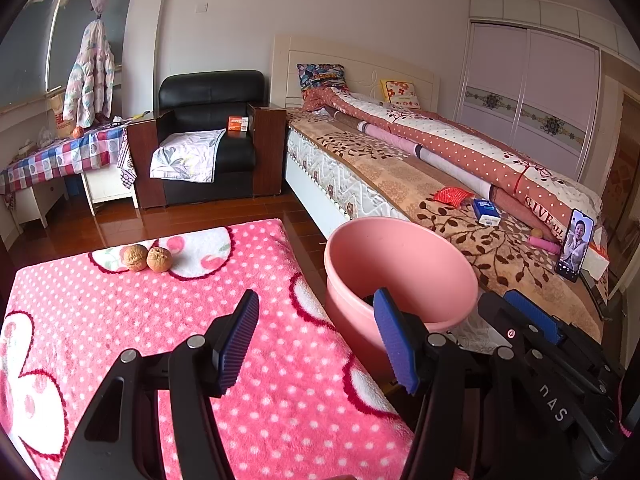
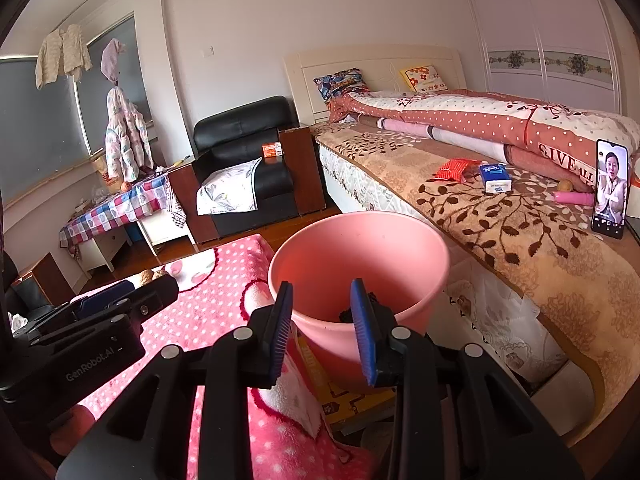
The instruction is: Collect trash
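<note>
A pink bin (image 1: 400, 264) (image 2: 360, 256) stands on the floor between a pink dotted blanket (image 1: 180, 320) (image 2: 224, 280) and the bed. Something dark lies at its bottom (image 2: 348, 314). Two walnuts (image 1: 148, 258) (image 2: 152, 276) sit at the blanket's far end. A red wrapper (image 1: 452, 195) (image 2: 456, 169) and a blue-white tissue pack (image 1: 486, 212) (image 2: 495, 178) lie on the bed. My left gripper (image 1: 316, 344) is open and empty over the blanket's right edge. My right gripper (image 2: 324, 332) is open and empty at the bin's near rim.
A phone (image 2: 610, 188) stands propped on the bed beside a pink tube (image 2: 572, 198). A black armchair (image 1: 208, 136) with an orange box (image 1: 238, 123) stands by the far wall. A checked table (image 1: 60, 156) is at the left. A wardrobe (image 1: 528, 96) is at the right.
</note>
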The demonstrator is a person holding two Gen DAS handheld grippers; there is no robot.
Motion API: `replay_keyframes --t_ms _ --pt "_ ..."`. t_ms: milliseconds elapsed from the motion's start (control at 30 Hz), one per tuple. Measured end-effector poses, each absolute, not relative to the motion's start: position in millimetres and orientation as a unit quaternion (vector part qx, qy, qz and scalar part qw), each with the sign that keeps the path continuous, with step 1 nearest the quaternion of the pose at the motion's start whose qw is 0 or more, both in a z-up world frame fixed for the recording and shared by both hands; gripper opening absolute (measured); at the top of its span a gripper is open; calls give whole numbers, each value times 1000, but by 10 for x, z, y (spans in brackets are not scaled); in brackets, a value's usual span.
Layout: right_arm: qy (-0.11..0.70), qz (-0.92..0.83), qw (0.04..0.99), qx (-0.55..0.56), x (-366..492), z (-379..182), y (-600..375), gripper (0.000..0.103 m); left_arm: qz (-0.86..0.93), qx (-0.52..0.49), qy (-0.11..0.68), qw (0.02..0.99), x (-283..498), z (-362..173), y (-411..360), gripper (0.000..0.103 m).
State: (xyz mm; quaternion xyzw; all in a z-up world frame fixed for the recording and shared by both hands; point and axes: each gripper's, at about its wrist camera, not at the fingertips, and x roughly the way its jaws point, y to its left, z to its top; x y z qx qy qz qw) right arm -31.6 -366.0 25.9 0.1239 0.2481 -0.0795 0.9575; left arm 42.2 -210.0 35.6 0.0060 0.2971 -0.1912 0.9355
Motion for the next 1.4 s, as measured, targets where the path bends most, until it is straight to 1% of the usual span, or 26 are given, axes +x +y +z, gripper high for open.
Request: replay_keyframes --t_ms 1400 --pt "252 -77 957 125 -321 227 -3614 30 -191 6 298 935 425 353 -2096 59"
